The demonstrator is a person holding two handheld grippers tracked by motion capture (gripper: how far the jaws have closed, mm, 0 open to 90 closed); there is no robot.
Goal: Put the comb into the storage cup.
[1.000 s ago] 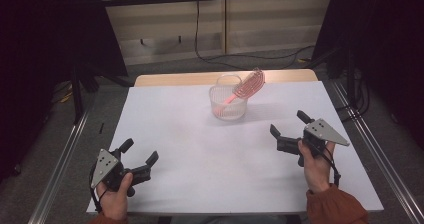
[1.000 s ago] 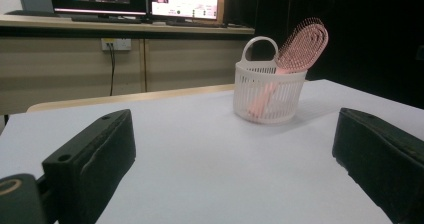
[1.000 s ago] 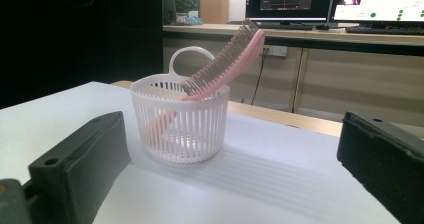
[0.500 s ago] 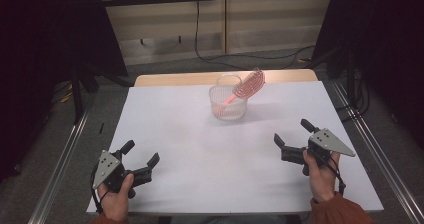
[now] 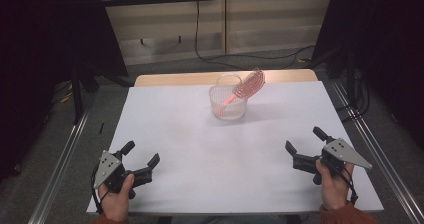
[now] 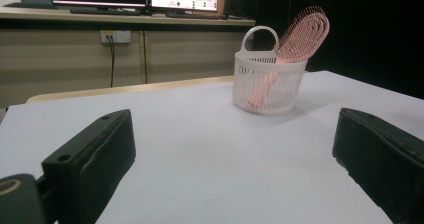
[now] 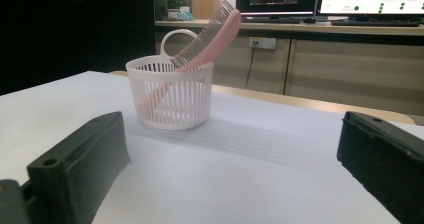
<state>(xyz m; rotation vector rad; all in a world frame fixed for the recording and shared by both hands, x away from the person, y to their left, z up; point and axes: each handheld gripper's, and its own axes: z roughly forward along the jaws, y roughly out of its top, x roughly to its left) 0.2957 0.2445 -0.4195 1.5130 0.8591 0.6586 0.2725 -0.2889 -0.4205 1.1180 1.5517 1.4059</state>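
1. Since the earlier frames, the right gripper point(image 5: 302, 148) has drawn back toward the near edge of the table point(image 5: 165, 114); the left gripper point(image 5: 141, 152) is unchanged, and so are the basket point(image 5: 228, 103) and brush point(image 5: 244, 89).
2. High view: both grippers rest low at the near corners, jaws spread and holding nothing. The basket stands well ahead of both, near the far edge, slightly right of centre. The brush stands in it, handle down, head leaning over the rim to the far right. The right gripper appears somewhat nearer the basket than the left.
3. Left gripper view: the jaws stand wide apart. The basket point(image 6: 269, 82) lies ahead and right of centre. The brush point(image 6: 301, 34) tilts its head up and to the right, bristles facing this camera.
4. Right gripper view: the jaws are likewise spread, nothing between them. The basket point(image 7: 169, 91) lies ahead and left of centre. The brush point(image 7: 212, 31) is seen edge-on; its long axis runs from lower left to upper right, with the head clear above the rim.
5. Judgement: the exposed head leans toward the right side, favouring a reach by the right gripper.
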